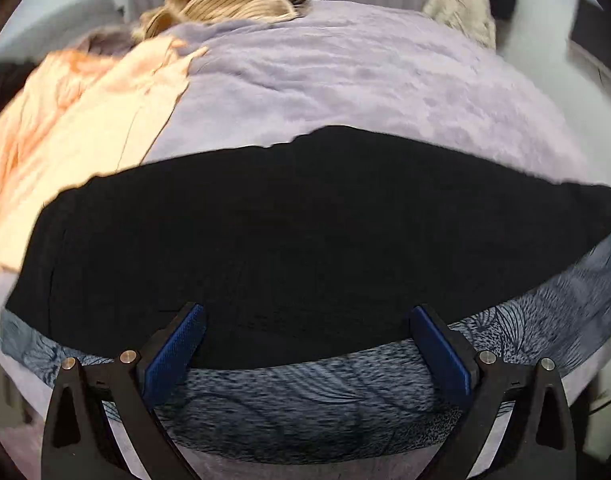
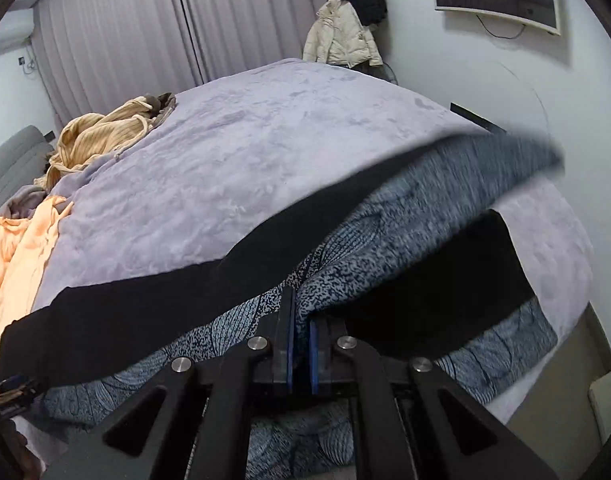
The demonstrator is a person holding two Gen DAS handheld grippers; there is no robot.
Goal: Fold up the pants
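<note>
Pinching pants (image 2: 385,232) edge, right gripper (image 2: 301,320) fingers clenched; left gripper (image 1: 305,332) spread above pants.

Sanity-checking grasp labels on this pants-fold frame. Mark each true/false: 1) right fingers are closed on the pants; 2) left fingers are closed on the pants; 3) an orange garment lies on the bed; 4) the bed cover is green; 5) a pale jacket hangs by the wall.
1) True. The right gripper is shut on the patterned pants, lifting a fold of them.
2) False. The left gripper is open, its fingers spread apart over the pants' edge, gripping nothing.
3) True. The orange garment lies at the left of the bed.
4) False. The bed cover is lavender.
5) True. The pale jacket hangs beyond the bed.
</note>
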